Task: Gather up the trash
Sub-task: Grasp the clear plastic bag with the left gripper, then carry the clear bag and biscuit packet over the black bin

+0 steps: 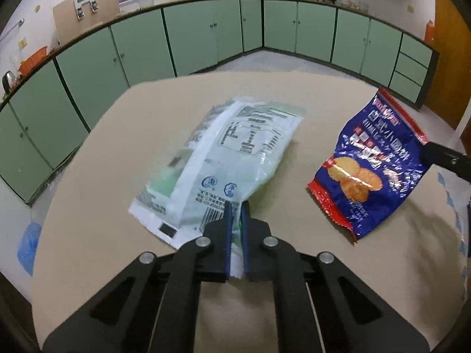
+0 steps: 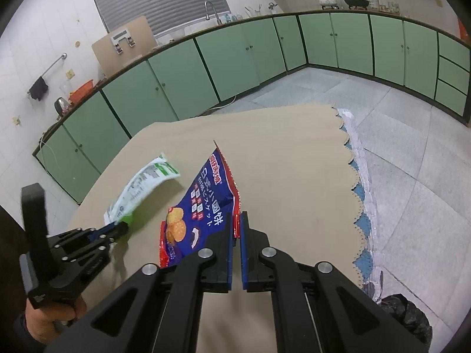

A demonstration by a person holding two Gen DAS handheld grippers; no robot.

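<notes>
A white and green plastic wrapper (image 1: 223,158) lies over the beige table (image 1: 103,206). My left gripper (image 1: 235,209) is shut on its near edge. The wrapper also shows in the right wrist view (image 2: 144,182), held lifted by the left gripper (image 2: 122,226). A blue and red biscuit bag (image 1: 374,164) is held tilted above the table at the right. My right gripper (image 2: 237,220) is shut on the red edge of that bag (image 2: 200,206). One right finger (image 1: 447,158) shows at the right edge of the left wrist view.
Green cabinets (image 2: 235,56) line the far walls under a counter with a sink and pots. The tablecloth's scalloped edge (image 2: 353,182) runs along the right side above the tiled floor. A black bag (image 2: 406,314) sits low at the right.
</notes>
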